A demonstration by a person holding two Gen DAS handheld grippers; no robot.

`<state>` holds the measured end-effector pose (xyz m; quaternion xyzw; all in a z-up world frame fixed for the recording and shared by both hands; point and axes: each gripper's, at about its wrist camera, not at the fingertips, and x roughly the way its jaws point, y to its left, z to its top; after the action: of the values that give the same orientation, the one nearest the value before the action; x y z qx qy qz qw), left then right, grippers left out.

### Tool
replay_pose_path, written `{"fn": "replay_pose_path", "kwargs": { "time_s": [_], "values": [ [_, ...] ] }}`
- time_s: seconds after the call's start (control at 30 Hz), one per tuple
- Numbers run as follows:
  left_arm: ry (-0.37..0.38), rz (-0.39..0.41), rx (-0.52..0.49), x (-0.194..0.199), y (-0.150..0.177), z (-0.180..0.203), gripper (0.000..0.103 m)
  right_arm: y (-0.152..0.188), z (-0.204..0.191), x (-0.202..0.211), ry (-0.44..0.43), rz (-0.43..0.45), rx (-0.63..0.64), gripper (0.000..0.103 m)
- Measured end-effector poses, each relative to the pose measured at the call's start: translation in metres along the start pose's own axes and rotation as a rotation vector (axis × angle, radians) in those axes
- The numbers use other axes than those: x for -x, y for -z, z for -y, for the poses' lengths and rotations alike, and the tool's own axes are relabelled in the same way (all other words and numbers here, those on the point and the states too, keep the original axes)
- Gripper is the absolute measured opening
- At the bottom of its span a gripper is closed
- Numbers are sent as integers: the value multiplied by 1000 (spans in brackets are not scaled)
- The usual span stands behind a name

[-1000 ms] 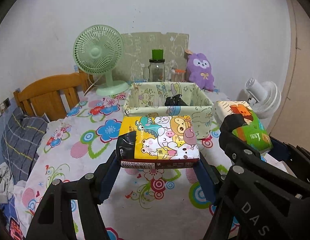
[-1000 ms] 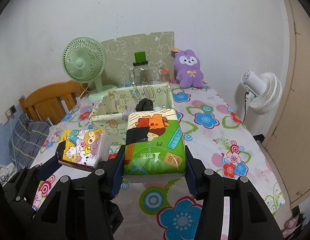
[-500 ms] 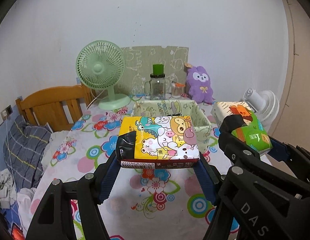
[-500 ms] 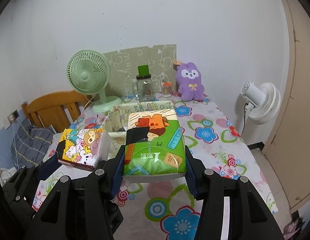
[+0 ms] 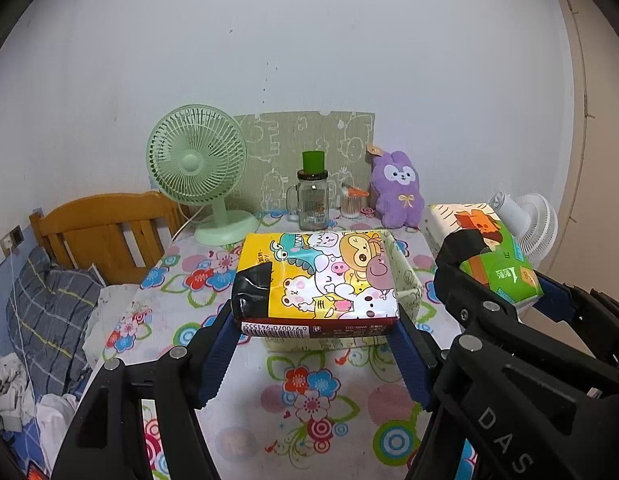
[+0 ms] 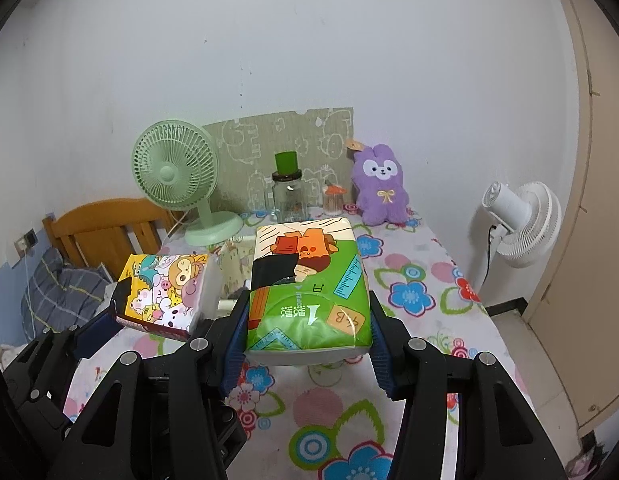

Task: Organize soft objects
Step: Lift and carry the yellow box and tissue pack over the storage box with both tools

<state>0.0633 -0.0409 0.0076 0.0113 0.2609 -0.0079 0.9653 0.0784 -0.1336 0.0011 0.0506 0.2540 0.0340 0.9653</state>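
Observation:
My left gripper (image 5: 315, 332) is shut on a yellow cartoon-animal tissue pack (image 5: 321, 280) and holds it above the table; the pack also shows in the right wrist view (image 6: 165, 290). My right gripper (image 6: 307, 332) is shut on a green tissue pack (image 6: 309, 292), also seen in the left wrist view (image 5: 493, 256). A cream patterned storage box (image 5: 407, 276) stands on the table behind the packs and is mostly hidden by them; part of it shows in the right wrist view (image 6: 233, 260).
A floral cloth covers the table (image 5: 309, 392). At the back stand a green fan (image 5: 197, 168), a glass jar with a green lid (image 5: 312, 196), a small cup (image 5: 351, 204) and a purple plush rabbit (image 5: 397, 190). A wooden chair (image 5: 105, 232) is left, a white fan (image 6: 521, 220) right.
Both grippers have pulled back and risen with their packs. The box now looks smaller, farther off and more hidden behind the packs; its inside no longer shows.

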Motion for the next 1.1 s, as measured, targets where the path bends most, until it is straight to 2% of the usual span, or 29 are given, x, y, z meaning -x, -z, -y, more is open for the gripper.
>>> {"fn": "replay_pose_path", "kwargs": {
  "time_s": [0.7, 1.1],
  "values": [
    [-21, 22, 10, -46, -29, -2, 74, -32, 4, -51, -8, 19, 17, 56],
    [-2, -38, 10, -96, -37, -2, 74, -40, 10, -97, -6, -16, 19, 56]
  ]
}}
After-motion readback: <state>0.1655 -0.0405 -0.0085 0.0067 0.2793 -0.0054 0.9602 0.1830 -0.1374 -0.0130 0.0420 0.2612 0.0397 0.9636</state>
